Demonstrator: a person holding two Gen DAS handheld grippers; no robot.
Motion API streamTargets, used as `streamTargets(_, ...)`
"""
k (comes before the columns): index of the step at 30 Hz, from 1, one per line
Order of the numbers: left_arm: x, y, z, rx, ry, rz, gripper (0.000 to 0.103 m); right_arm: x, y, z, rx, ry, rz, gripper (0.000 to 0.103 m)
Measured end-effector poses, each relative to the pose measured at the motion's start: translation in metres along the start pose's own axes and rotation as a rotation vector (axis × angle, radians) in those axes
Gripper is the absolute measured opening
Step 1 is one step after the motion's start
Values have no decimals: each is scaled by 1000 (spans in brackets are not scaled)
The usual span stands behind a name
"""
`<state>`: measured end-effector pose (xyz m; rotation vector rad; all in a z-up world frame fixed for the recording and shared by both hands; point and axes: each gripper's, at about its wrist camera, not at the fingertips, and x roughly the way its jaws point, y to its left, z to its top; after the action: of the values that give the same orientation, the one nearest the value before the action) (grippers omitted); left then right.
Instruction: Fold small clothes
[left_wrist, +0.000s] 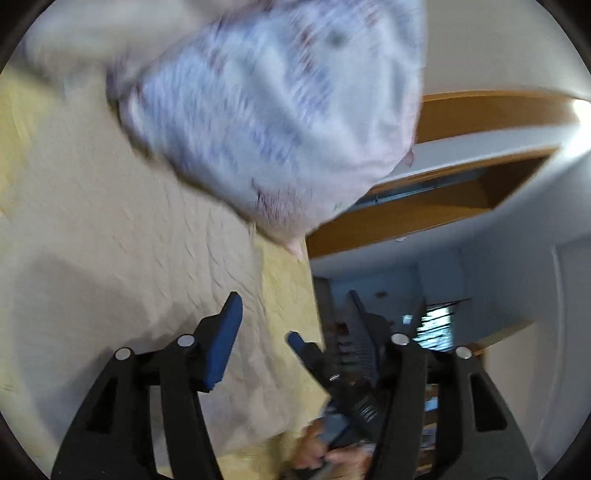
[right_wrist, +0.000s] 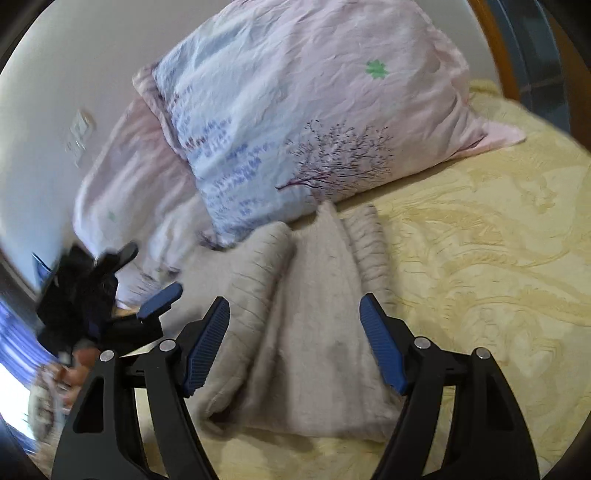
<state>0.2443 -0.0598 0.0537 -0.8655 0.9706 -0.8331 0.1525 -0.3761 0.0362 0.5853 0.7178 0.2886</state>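
Observation:
A beige knit garment (right_wrist: 303, 314) lies folded lengthwise on the yellow bedspread (right_wrist: 480, 258), its narrow end near the pillow. My right gripper (right_wrist: 293, 301) hovers just above it, open, with its blue pads astride the cloth and not touching it. In the left wrist view the same garment (left_wrist: 110, 240) spreads out to the left. My left gripper (left_wrist: 293, 299) is open over the bedspread (left_wrist: 288, 280) at the garment's edge, with nothing between its pads. Its blue finger (right_wrist: 162, 299) shows at the left in the right wrist view, with a hand (right_wrist: 74, 373) behind it.
A pink and blue printed pillow (right_wrist: 295, 122) leans at the head of the bed, blurred in the left wrist view (left_wrist: 277, 110). A second pillow (right_wrist: 129, 177) lies behind it against the wall. Wooden furniture (left_wrist: 480, 118) stands beyond the bed's edge.

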Motion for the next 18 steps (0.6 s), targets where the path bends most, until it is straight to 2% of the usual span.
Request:
streamTargets(1,-11,-1,-1,26,-26,38,62,2,-1,4,22,24,43,74)
streamTargets(4,-44,7,-1,92,-96,225,65,19,1,12,80,113,135,74)
streamTargets(6,-53,18,1,96,-113,299,66,33,5,15,114,172,190,74)
streamTargets(8,-57,31,0,73,-108,332,67,50,10,17,125,222,194,74)
streamTargets(13,-48,60,-6,42,-60,388,69,76,17,16,113,290,107,72)
streamTargets(15,-43,64,-8,44,-39,400,69,79,21,14,97,299,107,60)
streamTargets(16,-41,67,-8,41,-28,400,69,81,22,13,97,314,130,46)
streamTargets(18,-36,70,-12,36,-3,398,69,87,24,11,108,339,156,46)
